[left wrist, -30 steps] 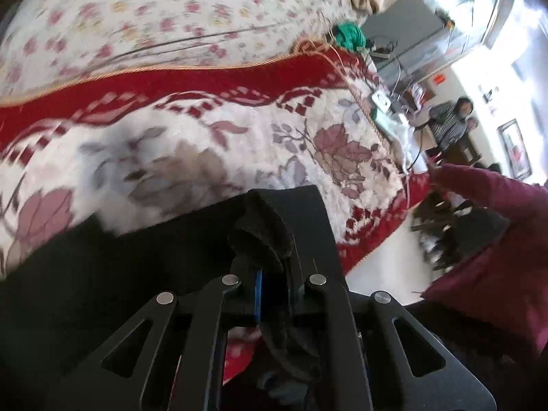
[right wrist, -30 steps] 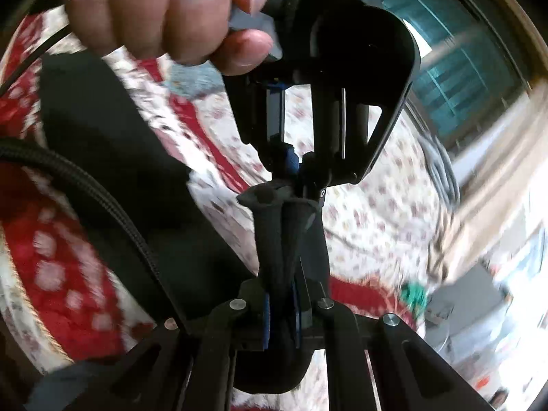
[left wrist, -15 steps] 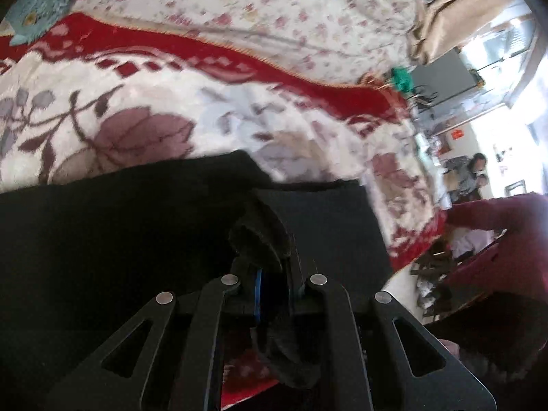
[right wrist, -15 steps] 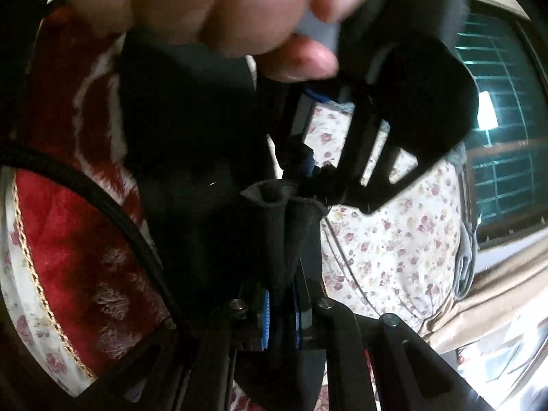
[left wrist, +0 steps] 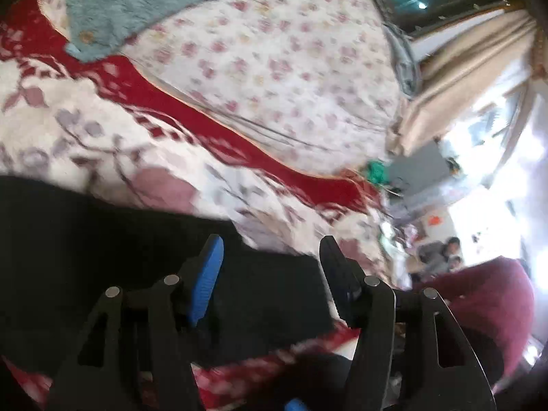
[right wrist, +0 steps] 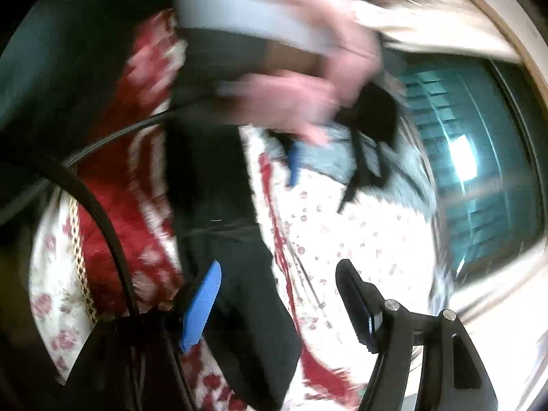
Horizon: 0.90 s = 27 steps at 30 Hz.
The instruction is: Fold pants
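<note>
A: Both grippers, left (left wrist: 270,257) and right (right wrist: 277,282), gape empty; black pants (left wrist: 102,257) lie on the bed beneath their fingers

B: Fold laid, seemingly; next, regrip an edge

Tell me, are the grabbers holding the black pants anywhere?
No. The left gripper and right gripper are both open, holding nothing; the black pants lie on the blanket.

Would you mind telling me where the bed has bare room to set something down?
Free: the floral sheet between the red border and the curtain. Taken: the black pants under the open left tongs; the teal fleece at the top.
</note>
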### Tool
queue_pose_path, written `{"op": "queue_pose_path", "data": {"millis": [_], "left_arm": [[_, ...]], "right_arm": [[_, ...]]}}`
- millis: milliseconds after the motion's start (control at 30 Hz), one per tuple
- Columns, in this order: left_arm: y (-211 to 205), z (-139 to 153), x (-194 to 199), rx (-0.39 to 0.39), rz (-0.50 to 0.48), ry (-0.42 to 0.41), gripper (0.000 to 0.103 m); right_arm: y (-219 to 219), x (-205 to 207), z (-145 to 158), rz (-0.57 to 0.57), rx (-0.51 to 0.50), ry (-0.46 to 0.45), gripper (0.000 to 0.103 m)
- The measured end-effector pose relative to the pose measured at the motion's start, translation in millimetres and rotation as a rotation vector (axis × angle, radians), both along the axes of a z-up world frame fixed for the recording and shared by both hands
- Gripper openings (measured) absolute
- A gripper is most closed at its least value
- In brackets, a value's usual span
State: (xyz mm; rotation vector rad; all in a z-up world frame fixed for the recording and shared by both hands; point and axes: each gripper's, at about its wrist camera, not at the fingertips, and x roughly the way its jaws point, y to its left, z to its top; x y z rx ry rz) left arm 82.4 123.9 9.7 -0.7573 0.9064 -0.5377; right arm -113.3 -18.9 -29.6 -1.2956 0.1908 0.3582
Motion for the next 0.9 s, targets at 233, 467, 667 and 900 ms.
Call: {"op": "queue_pose_path", "data": {"millis": [233,467,667,900], "left_arm": [[-58,-65,-17,0.112,-0.091,0.278,0.056],[-84,-67,-11,0.355,-0.09,0.211,0.054],[-94,-69,-3,0.446,-0.074,0.149,0.054],[-84,-66,-1,0.329,-0.031,0.155,0.054]], "right_arm": [[-157,94,76,-0.148,0.51,0.431,0.063],[-184,148,58,0.063,0.598,0.72,0.059],[-164,187,-4,0.092,0.502,0.97,0.059],[-185,189,-36,0.08,0.644,0.98,0.061]]}}
